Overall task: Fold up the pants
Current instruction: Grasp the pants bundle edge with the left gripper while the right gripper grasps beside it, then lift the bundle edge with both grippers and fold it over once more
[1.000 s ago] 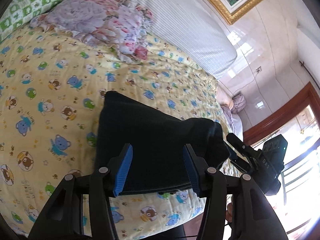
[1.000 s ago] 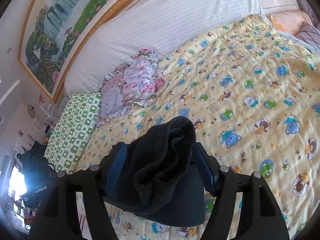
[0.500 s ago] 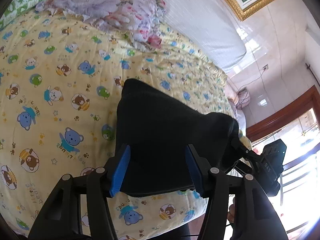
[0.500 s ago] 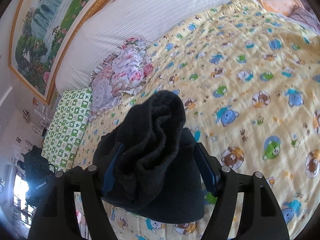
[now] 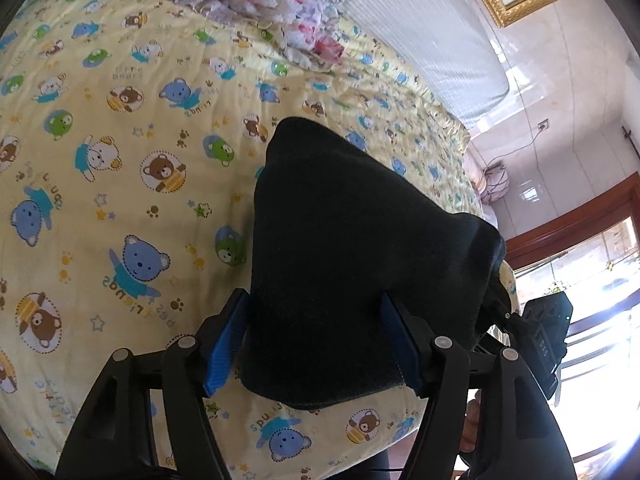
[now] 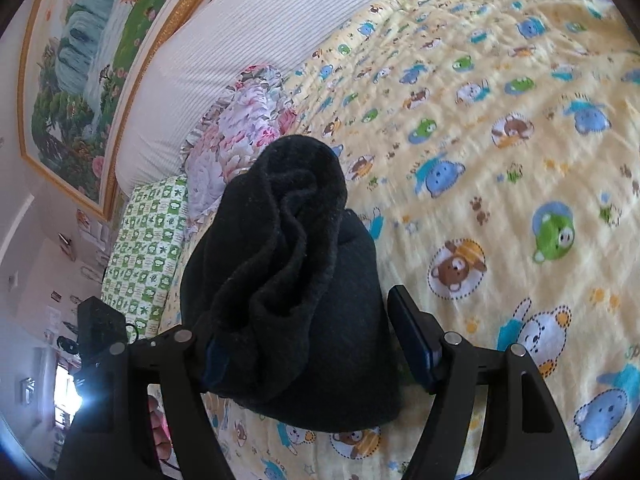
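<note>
The black pants (image 5: 340,248) lie folded on the yellow bear-print bed cover (image 5: 120,160). My left gripper (image 5: 316,344) straddles their near edge, jaws wide, blue pads (image 5: 224,344) on either side of the cloth. In the right wrist view the pants (image 6: 288,280) bunch up in a rumpled heap between the spread fingers of my right gripper (image 6: 316,344). The cloth drapes over the left pad and hides it; the right pad (image 6: 412,340) stands clear of the cloth. The right gripper also shows in the left wrist view (image 5: 540,340) at the pants' far right corner.
A floral pillow (image 6: 240,128) and a green checked pillow (image 6: 148,248) lie at the head of the bed beside a white striped headboard cushion (image 6: 280,40). A framed painting (image 6: 92,60) hangs above. The bed edge runs just below the pants (image 5: 360,440).
Both grippers have moved forward and lower over the bed, carrying the pants fold further onto the cover. The bunched cloth at the right gripper has risen higher in its view.
</note>
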Tool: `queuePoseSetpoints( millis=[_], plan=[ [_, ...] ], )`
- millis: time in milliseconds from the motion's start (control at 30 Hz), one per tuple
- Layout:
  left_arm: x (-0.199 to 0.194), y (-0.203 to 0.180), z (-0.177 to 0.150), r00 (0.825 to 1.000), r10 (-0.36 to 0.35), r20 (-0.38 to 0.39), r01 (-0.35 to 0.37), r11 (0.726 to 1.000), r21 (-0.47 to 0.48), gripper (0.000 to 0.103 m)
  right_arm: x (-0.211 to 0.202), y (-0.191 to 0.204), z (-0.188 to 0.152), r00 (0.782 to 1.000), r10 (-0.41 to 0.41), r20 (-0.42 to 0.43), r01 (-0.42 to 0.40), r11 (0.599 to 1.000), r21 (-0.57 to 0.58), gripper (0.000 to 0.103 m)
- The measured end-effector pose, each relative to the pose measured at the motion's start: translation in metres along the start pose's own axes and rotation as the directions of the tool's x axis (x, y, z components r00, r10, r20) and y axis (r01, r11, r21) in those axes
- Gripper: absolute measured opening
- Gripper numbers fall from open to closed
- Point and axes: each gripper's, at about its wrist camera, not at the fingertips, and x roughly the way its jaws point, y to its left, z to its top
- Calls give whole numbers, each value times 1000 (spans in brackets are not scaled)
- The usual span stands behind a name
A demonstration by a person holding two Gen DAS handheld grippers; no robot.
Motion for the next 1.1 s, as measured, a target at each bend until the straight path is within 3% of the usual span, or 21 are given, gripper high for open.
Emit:
queuePoseSetpoints(
  millis=[233,500,667,900,1100],
  plan=[
    [19,13,4,999,-30,-44,27,998,-54,67,0,-3,-3,999,35,-10,-35,999,20,72],
    [14,0,6,999,-49,-21,49,999,6,37,2,-3,-5,998,55,-13,-55,998,1,71],
    [7,-4,7,999,-52,9,52,999,11,31,1,-1,-4,997,75,-3,-75,997,6,59],
    [-19,-11,10,994,-89,67,87,995,39,28,-5,14,-3,996,86,16,-86,996,-20,56],
    [-37,-12,10,990,-72,118,67,997,50,28,-3,29,2,994,110,18,-109,993,-39,55]
  ],
)
